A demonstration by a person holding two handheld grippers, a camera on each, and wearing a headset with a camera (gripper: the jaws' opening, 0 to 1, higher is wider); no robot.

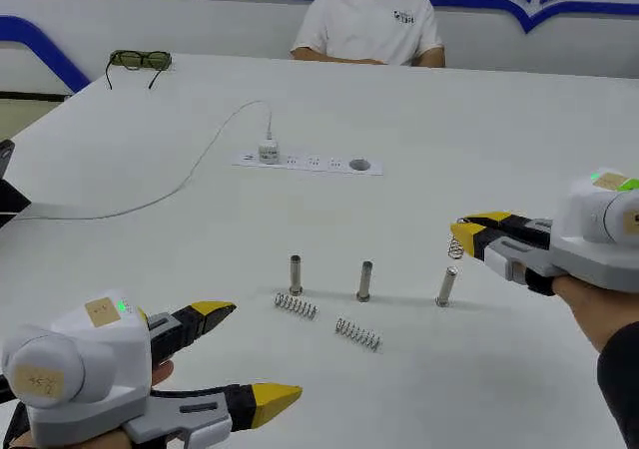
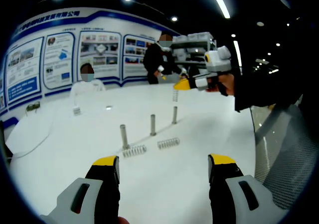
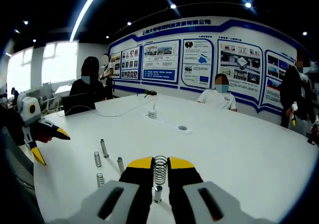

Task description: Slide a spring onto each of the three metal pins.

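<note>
Three upright metal pins stand in a row on the white table (image 1: 419, 120): left pin (image 1: 296, 274), middle pin (image 1: 365, 280), right pin (image 1: 446, 285). Two springs lie flat in front of them, one (image 1: 297, 305) by the left pin and one (image 1: 357, 333) nearer me. My right gripper (image 1: 464, 231) is shut on a third spring (image 1: 456, 247), which hangs upright just above the right pin; in the right gripper view that spring (image 3: 160, 170) sits between the jaws over the pin top (image 3: 158, 194). My left gripper (image 1: 250, 354) stands open near the front edge, holding nothing.
A white power strip (image 1: 308, 160) with a plugged charger and a long cable lies mid-table. Dark glasses (image 1: 140, 60) rest at the far left. A person in a white shirt (image 1: 366, 25) sits at the far side. More people stand off the table's side.
</note>
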